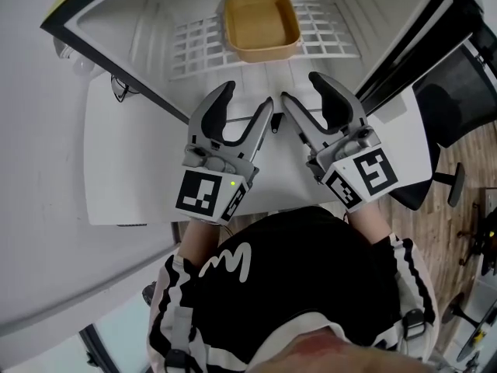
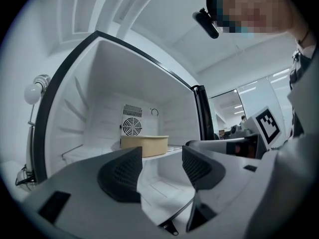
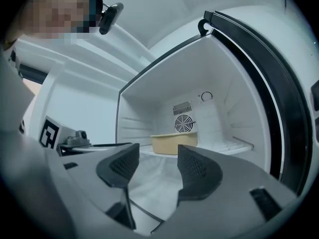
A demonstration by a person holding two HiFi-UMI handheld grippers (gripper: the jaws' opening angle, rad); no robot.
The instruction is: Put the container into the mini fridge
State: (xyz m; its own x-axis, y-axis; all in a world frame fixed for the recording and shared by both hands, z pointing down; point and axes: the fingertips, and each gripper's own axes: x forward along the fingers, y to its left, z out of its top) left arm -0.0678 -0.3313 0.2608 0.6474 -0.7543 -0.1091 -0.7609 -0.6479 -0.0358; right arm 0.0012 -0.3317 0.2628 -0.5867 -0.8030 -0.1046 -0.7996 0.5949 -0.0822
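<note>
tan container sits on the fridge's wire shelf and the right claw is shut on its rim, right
One part is wrong: the container does sit on the wire shelf, but the right claw is open, empty and apart from it, as the right gripper view shows.

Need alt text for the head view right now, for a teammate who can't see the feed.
A tan container sits on the white wire shelf inside the open mini fridge. Below it in the picture, the left hand-held gripper and the right hand-held gripper are held side by side before the opening, both with jaws apart and empty.
</note>
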